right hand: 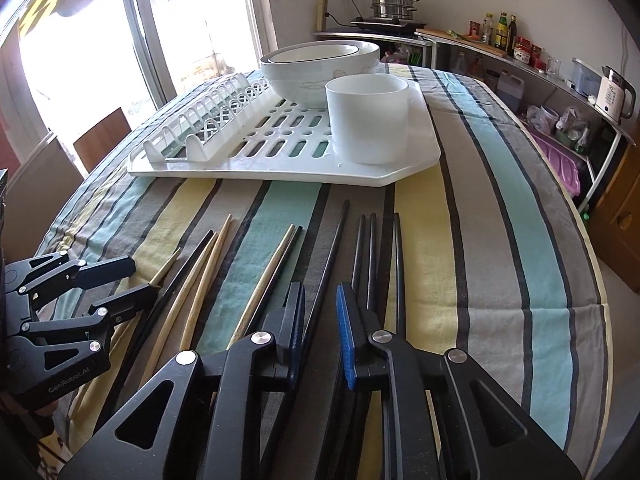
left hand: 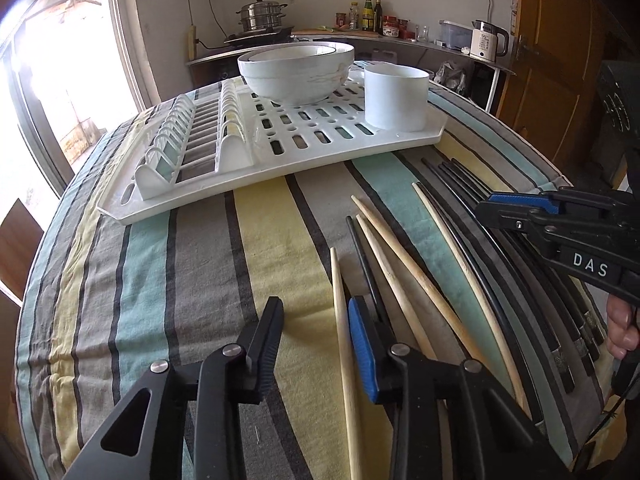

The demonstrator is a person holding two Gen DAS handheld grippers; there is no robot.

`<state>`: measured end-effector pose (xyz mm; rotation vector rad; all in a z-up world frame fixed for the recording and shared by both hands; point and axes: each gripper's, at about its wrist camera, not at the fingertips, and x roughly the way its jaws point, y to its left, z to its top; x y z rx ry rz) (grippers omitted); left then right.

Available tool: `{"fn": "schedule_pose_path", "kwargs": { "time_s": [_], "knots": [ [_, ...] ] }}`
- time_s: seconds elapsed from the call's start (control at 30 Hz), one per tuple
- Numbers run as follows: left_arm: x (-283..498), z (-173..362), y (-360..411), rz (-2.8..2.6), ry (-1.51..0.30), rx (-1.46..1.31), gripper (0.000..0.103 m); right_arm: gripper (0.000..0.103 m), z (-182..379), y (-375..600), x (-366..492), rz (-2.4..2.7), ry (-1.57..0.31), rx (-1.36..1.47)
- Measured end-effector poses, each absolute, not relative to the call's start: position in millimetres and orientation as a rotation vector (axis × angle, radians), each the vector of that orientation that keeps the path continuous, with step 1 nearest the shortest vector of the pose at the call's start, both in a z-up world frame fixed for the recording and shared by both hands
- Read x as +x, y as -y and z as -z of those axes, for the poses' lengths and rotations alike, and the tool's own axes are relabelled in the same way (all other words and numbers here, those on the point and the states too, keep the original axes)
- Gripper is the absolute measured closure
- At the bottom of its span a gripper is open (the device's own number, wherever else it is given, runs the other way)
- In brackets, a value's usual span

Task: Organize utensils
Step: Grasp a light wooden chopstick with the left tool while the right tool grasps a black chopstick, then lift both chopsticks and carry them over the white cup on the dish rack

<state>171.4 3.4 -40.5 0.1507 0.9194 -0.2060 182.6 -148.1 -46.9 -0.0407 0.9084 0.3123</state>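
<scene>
Your left hand-held gripper point(left hand: 314, 334) and right hand-held gripper point(right hand: 320, 320) hung released over the chopsticks point(left hand: 384, 264) strewn across the frame's lower centre. Sorting looked barely begun; next, clamp one and carry it to the white cup point(right hand: 368, 118) at upper centre.

Chopsticks point(left hand: 384, 264): near ends hidden under the left gripper point(left hand: 316, 320) or cut by the bottom edge. Inner bowl point(left hand: 292, 52): only the rim shows. Bottle point(left hand: 367, 14) labels: too small to read.
</scene>
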Motion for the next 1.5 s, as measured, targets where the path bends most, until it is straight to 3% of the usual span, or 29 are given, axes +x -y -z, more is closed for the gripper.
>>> {"fn": "schedule_pose_path", "kwargs": {
  "time_s": [0.2,0.57,0.67,0.73,1.1,1.5],
  "knots": [
    [180.1,40.7,-0.6,0.191,-0.921,0.161,0.085,0.088,50.7,142.6,196.7,-0.310,-0.932,-0.056],
    [188.5,40.1,2.4,0.194,-0.936,0.189,0.087,0.088,52.1,135.3,228.5,-0.278,-0.992,-0.073],
    [189.3,40.2,3.3,0.199,-0.933,0.190,0.090,0.094,52.4,133.9,232.4,-0.276,-0.996,-0.087],
    [189.0,40.4,4.2,0.197,-0.929,0.191,0.097,0.096,52.4,136.0,234.1,-0.284,-0.999,-0.075],
    [186.0,32.4,-4.6,0.234,-0.926,0.107,0.098,0.097,26.2,142.8,217.0,-0.347,-0.919,-0.013],
    [161.6,-34.0,-18.1,0.249,-0.783,0.052,0.098,0.098,-33.7,156.9,184.5,-0.397,-0.744,0.051]
  ]
}}
